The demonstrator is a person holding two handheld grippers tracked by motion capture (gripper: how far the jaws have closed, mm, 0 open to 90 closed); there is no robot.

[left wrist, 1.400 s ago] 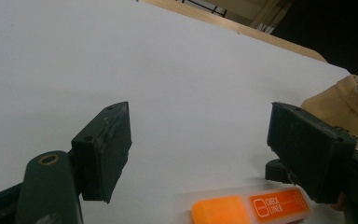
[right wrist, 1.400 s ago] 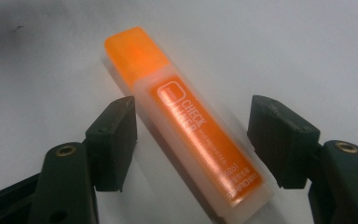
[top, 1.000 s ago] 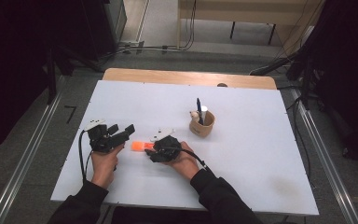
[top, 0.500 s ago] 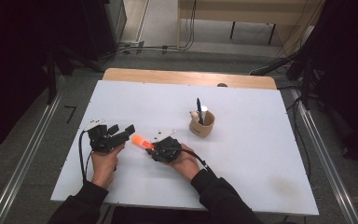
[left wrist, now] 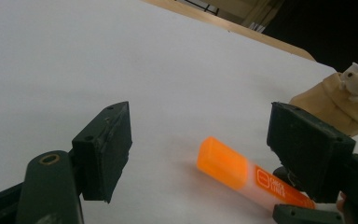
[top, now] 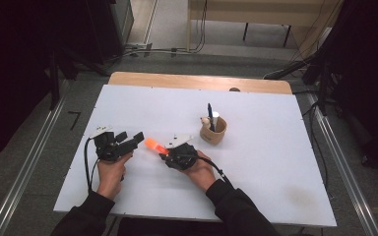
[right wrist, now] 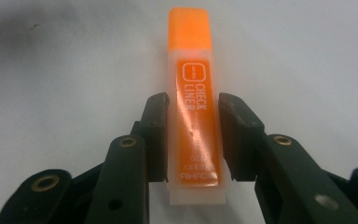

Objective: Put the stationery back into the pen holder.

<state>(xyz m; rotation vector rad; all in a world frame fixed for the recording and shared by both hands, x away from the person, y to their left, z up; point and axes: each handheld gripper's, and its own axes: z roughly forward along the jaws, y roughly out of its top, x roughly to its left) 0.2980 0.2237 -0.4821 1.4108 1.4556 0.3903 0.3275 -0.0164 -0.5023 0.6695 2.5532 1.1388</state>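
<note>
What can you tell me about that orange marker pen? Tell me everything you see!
The orange marker is a flat, stubby highlighter of see-through plastic, with a bright orange cap on its far end and white lettering reading CHECK LINER down its side. The right gripper has just been closing on it, and its black fingers now press both long sides. In the high view it points toward the left gripper, whose fingers stand open and apart from it, low over the white table.

Bright, even overhead light on the white table (top: pixel 275 162), pretty dark around the frame edges. Soft shadows only. Slightly blurry orange highlighter (left wrist: pixel 242 170) in left gripper view, sharp in right.
</note>
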